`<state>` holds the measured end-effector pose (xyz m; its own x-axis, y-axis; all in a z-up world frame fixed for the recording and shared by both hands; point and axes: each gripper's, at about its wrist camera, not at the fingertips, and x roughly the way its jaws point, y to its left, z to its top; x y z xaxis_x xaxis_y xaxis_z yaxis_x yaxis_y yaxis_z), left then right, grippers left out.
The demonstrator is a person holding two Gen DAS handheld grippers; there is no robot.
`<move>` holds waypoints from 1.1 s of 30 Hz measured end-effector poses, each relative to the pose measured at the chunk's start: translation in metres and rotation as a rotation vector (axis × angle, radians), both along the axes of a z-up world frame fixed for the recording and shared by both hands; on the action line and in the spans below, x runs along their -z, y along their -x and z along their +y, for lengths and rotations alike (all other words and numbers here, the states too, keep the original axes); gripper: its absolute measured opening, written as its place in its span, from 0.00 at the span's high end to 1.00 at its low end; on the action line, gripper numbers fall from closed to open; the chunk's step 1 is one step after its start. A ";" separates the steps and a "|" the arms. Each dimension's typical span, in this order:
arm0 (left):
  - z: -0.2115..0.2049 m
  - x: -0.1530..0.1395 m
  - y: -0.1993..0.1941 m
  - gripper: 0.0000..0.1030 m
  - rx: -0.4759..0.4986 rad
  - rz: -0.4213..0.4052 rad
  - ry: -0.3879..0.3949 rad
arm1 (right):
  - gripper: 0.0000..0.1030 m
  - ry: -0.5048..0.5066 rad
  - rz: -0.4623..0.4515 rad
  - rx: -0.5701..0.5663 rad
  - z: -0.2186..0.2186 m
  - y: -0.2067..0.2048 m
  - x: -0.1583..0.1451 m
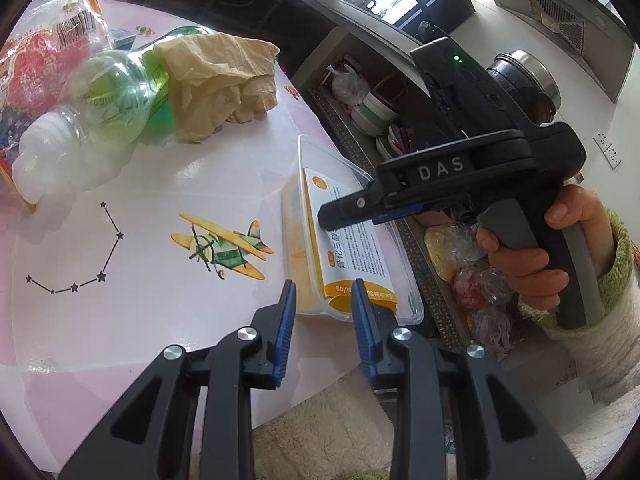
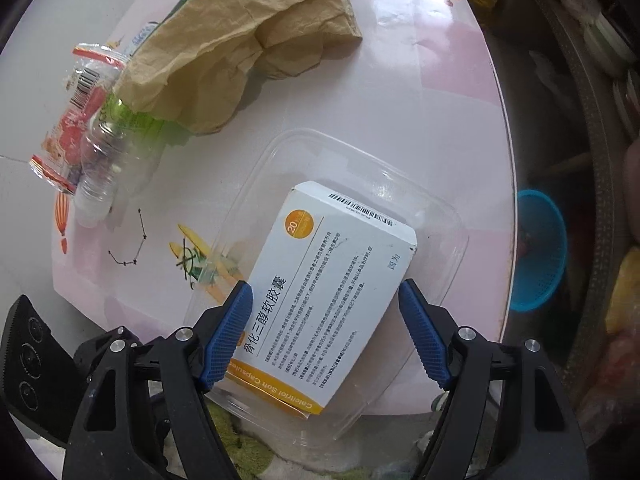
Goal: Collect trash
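Both grippers work here: the right gripper [image 2: 325, 330] hangs over the medicine box [image 2: 320, 296], jaws wide, one either side of its width without pressing. That box lies flat inside the clear tray [image 2: 452, 216], long axis running away from the tongs; the left gripper [image 1: 324, 312] waits narrow and empty just short of the tray's near end

Box [image 2: 332, 292] in tray [image 2: 452, 216] (table edge)

On the white and orange cardboard medicine box [image 2: 332, 292] I read "Calcitriol Soft Capsules", the Chinese "骨化三醇软胶囊" and "20" in an orange circle. My black right gripper's body [image 1: 440, 170] bears "DAS". The barcode digits are too small.
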<state>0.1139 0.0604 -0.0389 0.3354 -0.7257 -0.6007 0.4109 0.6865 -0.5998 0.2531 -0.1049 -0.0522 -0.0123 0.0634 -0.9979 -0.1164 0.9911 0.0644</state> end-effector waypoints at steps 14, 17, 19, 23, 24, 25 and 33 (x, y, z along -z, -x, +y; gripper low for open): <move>-0.001 0.004 -0.004 0.74 0.007 0.001 0.025 | 0.22 -0.021 0.054 0.031 0.001 -0.015 0.012; -0.002 0.004 -0.004 0.75 0.010 0.004 0.032 | 0.21 -0.039 0.061 0.059 -0.004 -0.016 0.016; -0.003 0.003 -0.003 0.75 0.012 -0.004 0.024 | 0.20 -0.037 0.052 0.074 -0.008 -0.017 0.019; -0.004 0.003 -0.003 0.75 0.007 -0.003 0.015 | 0.20 0.000 0.003 0.044 -0.007 -0.015 0.021; -0.004 0.003 -0.003 0.75 0.006 -0.002 0.015 | 0.21 0.017 -0.013 0.032 0.003 -0.013 0.021; -0.004 0.003 -0.003 0.75 0.005 -0.002 0.014 | 0.22 0.029 -0.029 0.017 0.006 -0.011 0.021; -0.001 -0.002 -0.001 0.75 -0.002 -0.019 0.008 | 0.26 -0.031 -0.055 -0.014 0.013 0.002 0.011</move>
<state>0.1153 0.0592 -0.0368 0.3482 -0.7296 -0.5886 0.4213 0.6827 -0.5970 0.2507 -0.0914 -0.0634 0.0409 0.0948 -0.9947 -0.1346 0.9869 0.0885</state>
